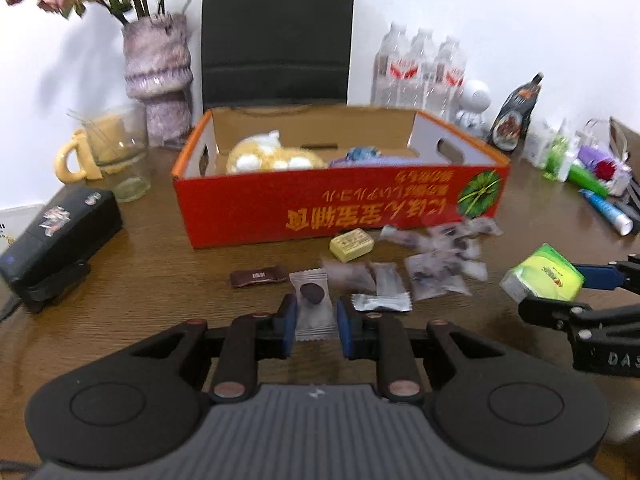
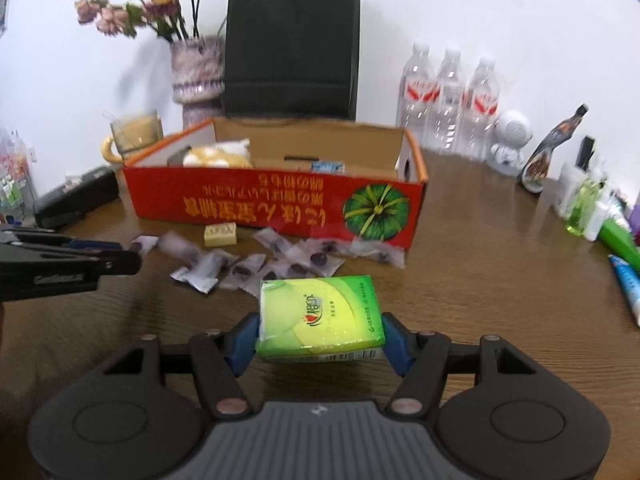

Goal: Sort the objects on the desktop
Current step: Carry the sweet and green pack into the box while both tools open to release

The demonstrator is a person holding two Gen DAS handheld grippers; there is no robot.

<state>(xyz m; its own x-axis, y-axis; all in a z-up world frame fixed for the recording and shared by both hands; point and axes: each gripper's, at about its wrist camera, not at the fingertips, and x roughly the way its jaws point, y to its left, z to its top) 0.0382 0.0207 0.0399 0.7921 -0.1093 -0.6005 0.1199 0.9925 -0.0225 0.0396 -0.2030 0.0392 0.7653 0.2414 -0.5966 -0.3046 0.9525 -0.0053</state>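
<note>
My left gripper (image 1: 316, 305) is shut on a clear candy packet (image 1: 315, 326) with a dark sweet inside, just above the brown table (image 1: 160, 280). Beyond it lie a pile of similar packets (image 1: 440, 256), a silver packet (image 1: 382, 302), a brown bar (image 1: 258, 278) and a small yellow block (image 1: 352, 244). My right gripper (image 2: 320, 322) is shut on a green tissue pack (image 2: 316, 304), held off the table at the right; both also show in the left wrist view, the right gripper (image 1: 564, 290) holding the green tissue pack (image 1: 542, 276). Behind stands the open red cardboard box (image 1: 340, 204), holding a yellow-white bag and blue items.
A black case (image 1: 60, 236), a glass mug (image 1: 116, 152) and a flower vase (image 1: 158, 76) stand at the left. A black bag (image 1: 276, 36) leans behind the box. Water bottles (image 2: 448, 96), a white figurine (image 2: 510, 140) and several tubes and small bottles (image 2: 600, 216) crowd the right edge.
</note>
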